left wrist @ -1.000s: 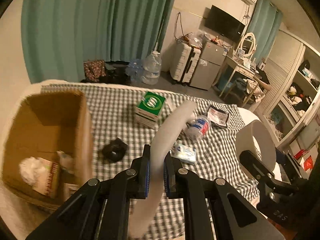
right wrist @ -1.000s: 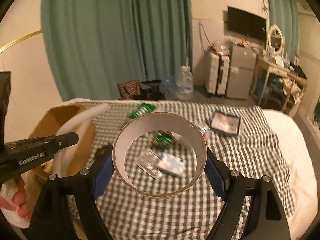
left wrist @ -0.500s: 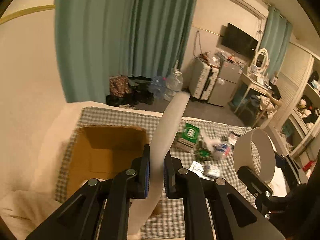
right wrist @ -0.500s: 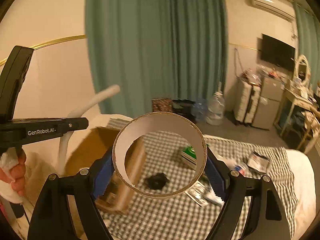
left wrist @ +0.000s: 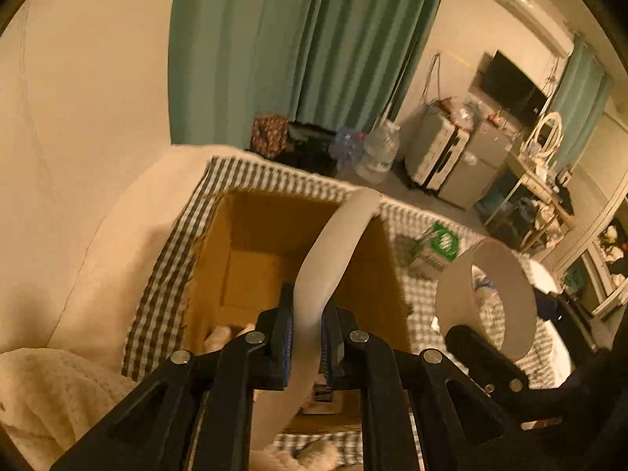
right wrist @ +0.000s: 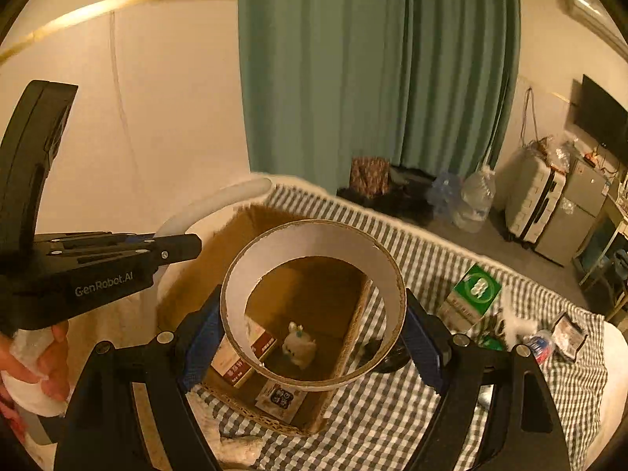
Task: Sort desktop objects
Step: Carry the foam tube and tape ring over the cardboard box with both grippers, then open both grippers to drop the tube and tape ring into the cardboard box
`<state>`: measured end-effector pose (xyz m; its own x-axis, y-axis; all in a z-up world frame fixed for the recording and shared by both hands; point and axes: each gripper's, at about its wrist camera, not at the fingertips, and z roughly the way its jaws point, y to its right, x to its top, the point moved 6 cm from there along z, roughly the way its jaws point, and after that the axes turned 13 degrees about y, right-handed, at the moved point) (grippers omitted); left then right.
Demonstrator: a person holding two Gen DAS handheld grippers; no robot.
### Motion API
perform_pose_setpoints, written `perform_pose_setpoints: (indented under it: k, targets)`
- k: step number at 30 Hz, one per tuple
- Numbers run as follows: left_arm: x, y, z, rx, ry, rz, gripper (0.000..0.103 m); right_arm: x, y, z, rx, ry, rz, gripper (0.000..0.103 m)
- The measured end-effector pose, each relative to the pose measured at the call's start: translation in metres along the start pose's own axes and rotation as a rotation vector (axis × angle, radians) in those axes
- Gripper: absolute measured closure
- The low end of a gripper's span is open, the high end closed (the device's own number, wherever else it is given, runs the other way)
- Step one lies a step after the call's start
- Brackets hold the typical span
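Observation:
My left gripper (left wrist: 305, 337) is shut on the rim of a white ring (left wrist: 333, 251) and holds it above the open cardboard box (left wrist: 243, 243). My right gripper (right wrist: 312, 324) is shut on a cardboard ring (right wrist: 314, 231), white inside, held over the same box (right wrist: 345, 337); this ring also shows in the left wrist view (left wrist: 451, 306). Through the ring I see a small white toy (right wrist: 298, 345) and flat packets (right wrist: 239, 369) inside the box. The left gripper (right wrist: 172, 247) with its white ring (right wrist: 219, 200) shows at the left of the right wrist view.
The box stands on a checked cloth (right wrist: 431, 259) over a bed. A green carton (right wrist: 473, 294), a small bottle (right wrist: 543, 347), a black object (right wrist: 369, 347) and packets (right wrist: 569, 333) lie on the cloth to the right. Curtain (right wrist: 373, 78), wall and furniture stand behind.
Both grippers have swung left with their rings, from over the loose items on the cloth to above the cardboard box. Both stayed shut.

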<state>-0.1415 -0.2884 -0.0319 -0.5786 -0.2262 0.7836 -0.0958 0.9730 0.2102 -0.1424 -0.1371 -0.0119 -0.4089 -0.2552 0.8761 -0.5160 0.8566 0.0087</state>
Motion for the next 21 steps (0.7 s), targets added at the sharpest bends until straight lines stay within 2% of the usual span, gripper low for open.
perform_pose_setpoints:
  k: [3, 4, 6, 7, 8, 11, 12, 17, 21]
  targets:
    - [-0.015, -0.012, 0.020, -0.014, -0.050, 0.021, 0.085, -0.009, -0.004, 0.021, 0.001, -0.025, 0.006, 0.020]
    - [-0.019, -0.015, 0.024, -0.014, -0.065, 0.021, 0.077, -0.008, -0.003, 0.027, 0.005, -0.032, 0.008, 0.020]
    - [-0.025, -0.023, 0.034, -0.007, -0.091, 0.010, 0.055, -0.012, -0.001, 0.039, -0.006, -0.051, 0.008, 0.020]
    - [-0.027, -0.025, 0.035, 0.000, -0.094, 0.004, 0.036, -0.012, 0.000, 0.043, -0.020, -0.058, 0.005, 0.020]
    - [-0.028, -0.029, 0.036, 0.004, -0.094, -0.003, 0.029, -0.010, 0.003, 0.049, -0.036, -0.062, 0.001, 0.020]
    - [-0.028, -0.032, 0.038, -0.014, -0.091, -0.012, 0.028, -0.012, 0.002, 0.048, -0.049, -0.053, 0.003, 0.018]
    - [-0.027, -0.034, 0.038, -0.002, -0.090, -0.009, 0.027, -0.012, 0.004, 0.048, -0.054, -0.054, 0.007, 0.014]
    - [-0.027, -0.036, 0.037, 0.040, -0.081, -0.014, 0.026, -0.008, 0.008, 0.040, -0.052, -0.039, 0.025, 0.014]
    - [-0.029, -0.022, 0.033, 0.047, -0.046, 0.062, 0.026, -0.005, 0.015, 0.021, -0.057, -0.021, 0.073, 0.014]
